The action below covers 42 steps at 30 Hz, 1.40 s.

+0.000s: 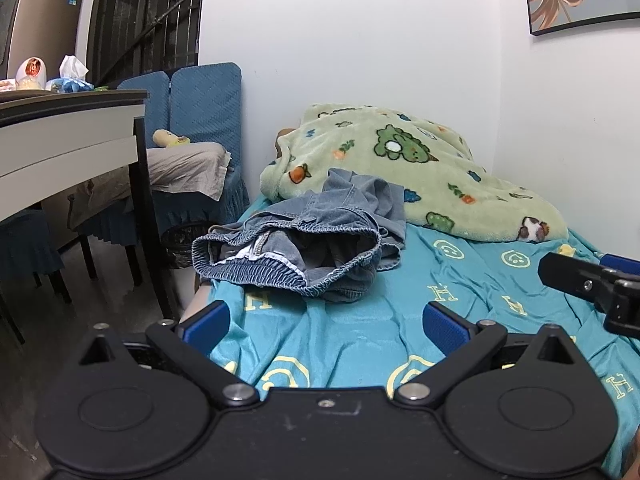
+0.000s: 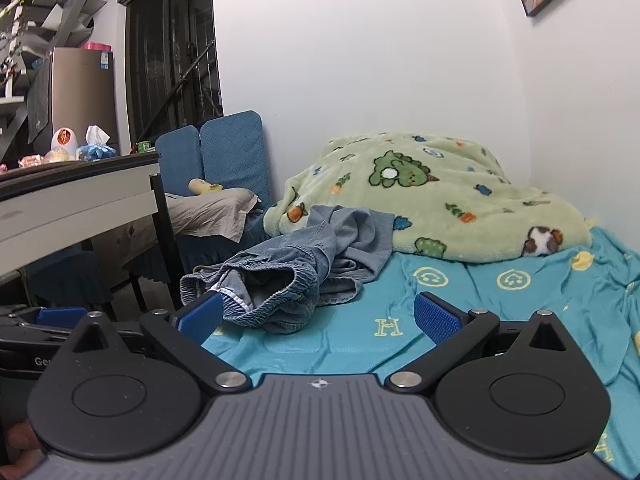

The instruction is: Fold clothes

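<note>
Ahead of the blue ribbed pads (image 2: 434, 317) of the black right gripper (image 2: 318, 318), a crumpled pair of faded blue denim trousers (image 2: 288, 280) with a white-edged elastic waistband is seen on a turquoise bed sheet (image 2: 500, 320) printed with pale yellow smiley faces and letter H marks. Beyond the trousers a pale green fleece blanket (image 1: 420, 172) is patterned with dark green dinosaurs, orange carrots and a brown-and-white animal. Left of the black left gripper (image 1: 324, 320), dark blue quilted chair covers (image 1: 200, 100) are shown.
</note>
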### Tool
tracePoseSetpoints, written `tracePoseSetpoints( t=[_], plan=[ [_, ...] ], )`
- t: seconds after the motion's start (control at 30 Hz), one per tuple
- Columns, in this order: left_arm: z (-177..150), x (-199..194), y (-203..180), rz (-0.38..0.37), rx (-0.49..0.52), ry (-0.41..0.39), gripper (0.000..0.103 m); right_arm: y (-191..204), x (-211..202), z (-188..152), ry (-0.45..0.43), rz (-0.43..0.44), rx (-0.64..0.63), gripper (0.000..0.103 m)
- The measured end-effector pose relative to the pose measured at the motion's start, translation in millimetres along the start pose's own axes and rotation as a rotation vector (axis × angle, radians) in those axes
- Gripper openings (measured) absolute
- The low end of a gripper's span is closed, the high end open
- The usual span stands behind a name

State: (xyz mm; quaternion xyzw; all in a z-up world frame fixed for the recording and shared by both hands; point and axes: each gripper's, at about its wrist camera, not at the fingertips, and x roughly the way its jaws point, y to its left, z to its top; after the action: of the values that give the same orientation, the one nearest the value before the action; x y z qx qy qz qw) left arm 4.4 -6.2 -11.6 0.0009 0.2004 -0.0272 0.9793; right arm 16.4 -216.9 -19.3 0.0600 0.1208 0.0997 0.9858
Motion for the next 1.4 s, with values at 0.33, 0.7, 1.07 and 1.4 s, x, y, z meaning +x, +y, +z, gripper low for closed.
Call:
tracePoseSetpoints(
  t=[0.33, 0.7, 1.07, 1.4],
  plan=[
    [1.5, 1.6, -1.5, 0.001, 0.000, 0.009, 0.103, 0.7, 2.7, -2.0, 0.008, 0.008, 0.010, 0.103],
    [0.2, 3.0, -3.9, 0.005, 0.009, 0.009, 0.103, -1.6, 3.6, -0.5, 0.001, 0.013, 0.023, 0.103],
    [1.3, 1.1, -5.6, 0.017, 0.012, -0.012, 0.103, -5.1, 2.7, 0.4, -0.023, 0.017, 0.050, 0.103],
    [8.0, -5.6, -13.9, 0.012, 0.054, -0.052, 0.103, -4.4, 1.2, 2.0, -0.057, 0.041, 0.056, 0.103]
  ],
)
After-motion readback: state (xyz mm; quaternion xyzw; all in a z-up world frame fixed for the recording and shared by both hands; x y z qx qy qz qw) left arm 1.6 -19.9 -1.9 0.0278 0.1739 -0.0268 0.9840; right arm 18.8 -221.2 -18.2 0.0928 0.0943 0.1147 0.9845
